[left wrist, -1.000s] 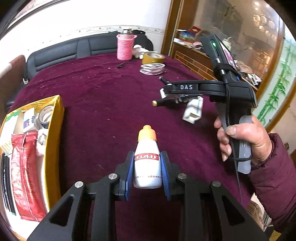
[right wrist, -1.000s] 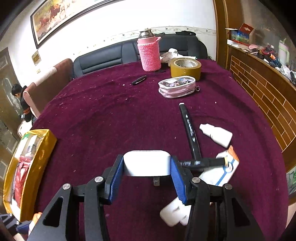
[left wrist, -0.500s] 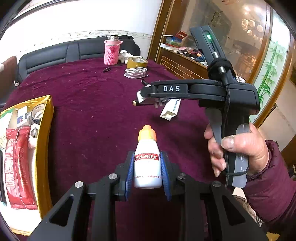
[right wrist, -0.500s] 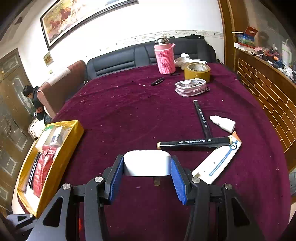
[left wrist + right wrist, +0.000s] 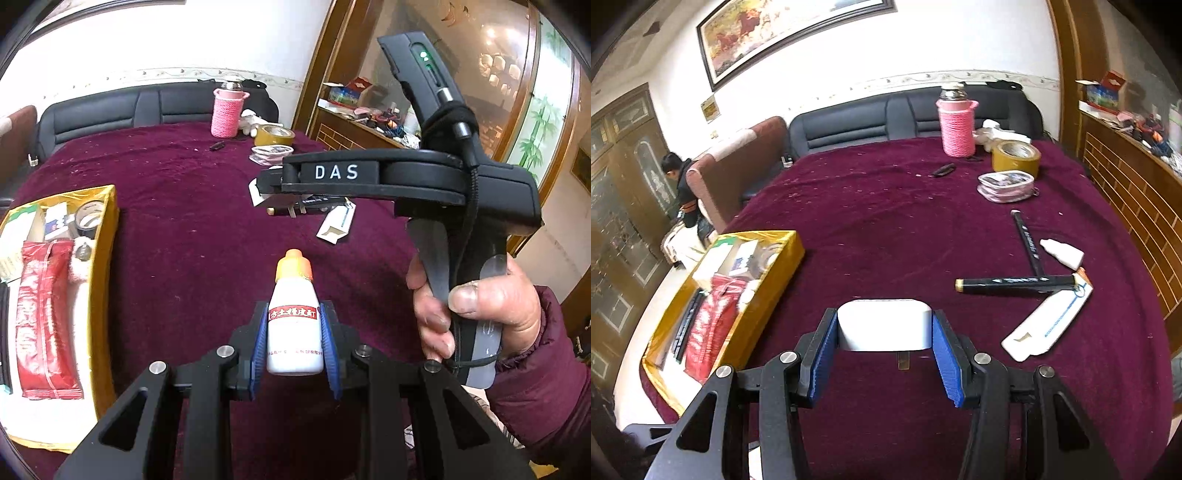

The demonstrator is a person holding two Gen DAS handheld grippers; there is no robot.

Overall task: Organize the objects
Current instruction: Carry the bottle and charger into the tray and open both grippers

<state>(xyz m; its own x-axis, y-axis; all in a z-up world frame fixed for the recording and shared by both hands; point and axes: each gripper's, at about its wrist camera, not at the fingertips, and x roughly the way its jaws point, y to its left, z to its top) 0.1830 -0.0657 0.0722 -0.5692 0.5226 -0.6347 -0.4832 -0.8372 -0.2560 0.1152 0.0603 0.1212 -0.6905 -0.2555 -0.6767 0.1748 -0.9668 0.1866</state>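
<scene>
The left tool [image 5: 293, 341] grips a small white bottle [image 5: 294, 332] with an orange cap between its blue pads, held above the maroon surface [image 5: 192, 236]. The right tool [image 5: 884, 345] is clamped on a white plug adapter [image 5: 884, 325], a metal prong showing beneath it. In the left wrist view the right hand [image 5: 476, 314] holds that tool's black handle at the right. A yellow box [image 5: 768, 288] sits at the left edge of the surface, holding a red packet [image 5: 711, 321] and other items. To the right lie two black markers [image 5: 1015, 285], touching where they cross, a white dropper bottle [image 5: 1062, 253] just beside them and a flat white package [image 5: 1049, 319]. At the far side stand a pink-sleeved flask [image 5: 956, 127], a tape roll [image 5: 1015, 157] and a clear pouch [image 5: 1006, 186].
</scene>
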